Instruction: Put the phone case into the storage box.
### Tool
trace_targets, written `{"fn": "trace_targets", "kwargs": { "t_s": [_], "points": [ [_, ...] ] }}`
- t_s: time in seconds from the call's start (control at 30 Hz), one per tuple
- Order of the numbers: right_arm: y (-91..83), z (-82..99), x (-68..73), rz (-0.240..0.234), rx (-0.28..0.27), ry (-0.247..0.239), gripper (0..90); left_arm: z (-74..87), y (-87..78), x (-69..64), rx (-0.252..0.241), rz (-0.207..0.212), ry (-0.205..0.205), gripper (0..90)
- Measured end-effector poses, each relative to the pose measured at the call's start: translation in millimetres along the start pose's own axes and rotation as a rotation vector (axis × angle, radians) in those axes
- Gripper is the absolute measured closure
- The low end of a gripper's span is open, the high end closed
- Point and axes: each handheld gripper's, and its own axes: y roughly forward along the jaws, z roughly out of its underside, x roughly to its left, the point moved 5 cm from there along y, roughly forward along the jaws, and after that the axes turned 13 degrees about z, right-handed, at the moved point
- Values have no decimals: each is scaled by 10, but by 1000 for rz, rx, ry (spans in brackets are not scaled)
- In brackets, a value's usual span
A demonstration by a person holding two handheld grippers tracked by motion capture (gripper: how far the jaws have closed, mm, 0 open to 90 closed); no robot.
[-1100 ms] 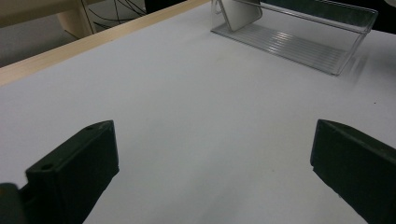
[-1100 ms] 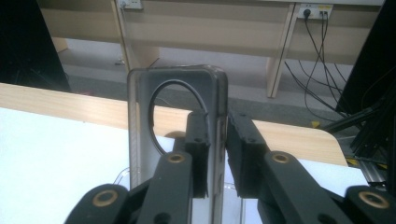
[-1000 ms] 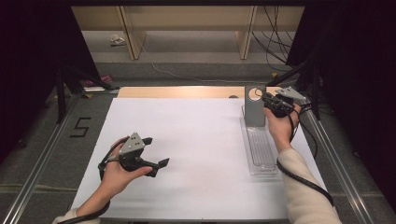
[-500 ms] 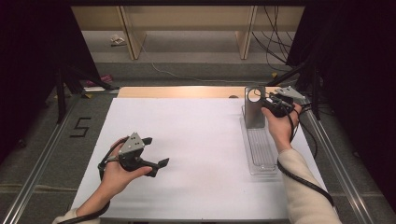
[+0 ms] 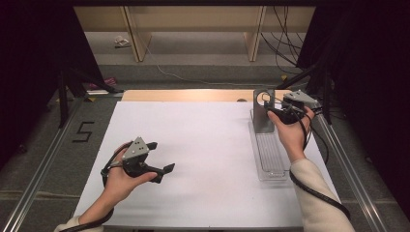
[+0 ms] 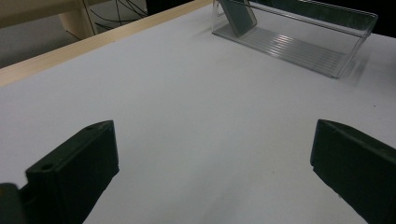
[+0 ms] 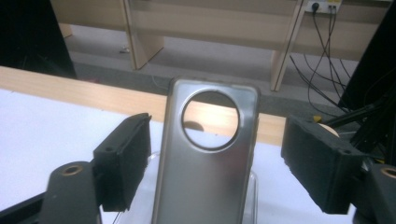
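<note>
A grey phone case [image 7: 205, 168] with a round hole stands upright at the far end of a clear plastic tray [image 5: 270, 157] on the right of the table. My right gripper [image 7: 215, 158] straddles the case. Its jaws have just been opening and now stand wide, with a clear gap on the right side, so the pads do not press on it. From above, the right gripper [image 5: 271, 107] sits just right of the case [image 5: 263, 113]. My left gripper [image 5: 162, 157] hovers open over the white sheet at the lower left, with nothing between its jaws [image 6: 212, 158].
A white sheet [image 5: 203, 145] covers the table, with a wooden strip [image 5: 183, 94] along its far edge. Metal rails run down both sides. Cables [image 5: 285, 43] hang at the back right. The tray [image 6: 299, 46] and case [image 6: 238, 16] lie far beyond the left gripper.
The right gripper's jaws have spread apart from the phone case, which stays standing in the tray. The left hand has not moved.
</note>
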Motion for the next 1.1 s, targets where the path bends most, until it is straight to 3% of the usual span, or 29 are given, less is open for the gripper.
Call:
{"fn": "trace_targets", "kwargs": {
  "t_s": [0.27, 0.87, 1.1],
  "points": [
    [-203, 48, 52, -44, 14, -29, 185, -2, -3, -5, 1, 0, 2, 4],
    [-525, 175, 221, -172, 49, -38, 173, -9, -12, -10, -4, 2, 2, 4],
    [-648, 166, 319, -208, 36, -59, 172, -12, -17, -13, -4, 1, 3, 4]
  ]
}}
